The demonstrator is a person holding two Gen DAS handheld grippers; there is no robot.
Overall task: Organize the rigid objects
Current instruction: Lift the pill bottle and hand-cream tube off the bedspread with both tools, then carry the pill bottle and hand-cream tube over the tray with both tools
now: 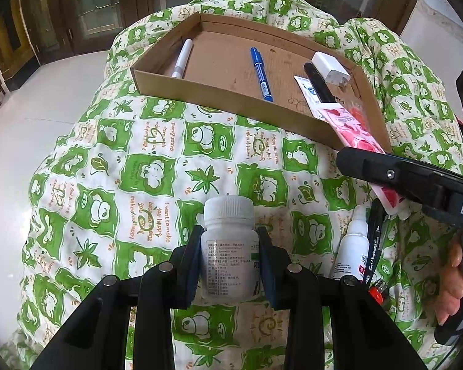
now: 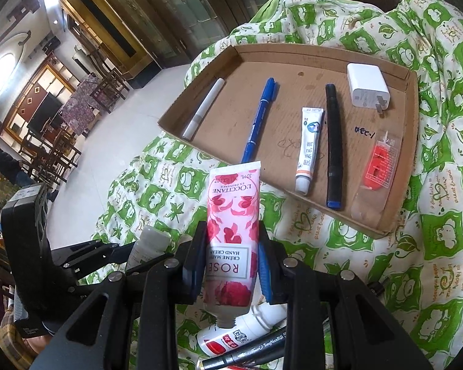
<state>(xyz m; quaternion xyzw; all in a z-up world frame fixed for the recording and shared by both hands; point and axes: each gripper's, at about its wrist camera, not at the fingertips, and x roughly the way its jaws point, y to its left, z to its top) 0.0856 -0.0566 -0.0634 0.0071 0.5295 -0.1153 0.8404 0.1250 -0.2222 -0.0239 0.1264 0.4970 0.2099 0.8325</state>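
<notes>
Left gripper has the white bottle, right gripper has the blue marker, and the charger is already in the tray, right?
Not quite: the right gripper is shut on the pink hand cream tube, as the right wrist view shows. The blue marker lies in the tray with the charger. The left gripper does hold the white bottle.

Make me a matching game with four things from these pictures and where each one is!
Things:
1. white pill bottle
2. rose hand cream tube
3. white charger plug
4. blue pen

Places:
A. far corner of the cardboard tray
B. in the right tongs
C. in the left tongs
D. tray, beside the white pen

Pairs: 1-C, 2-B, 3-A, 4-D
</notes>
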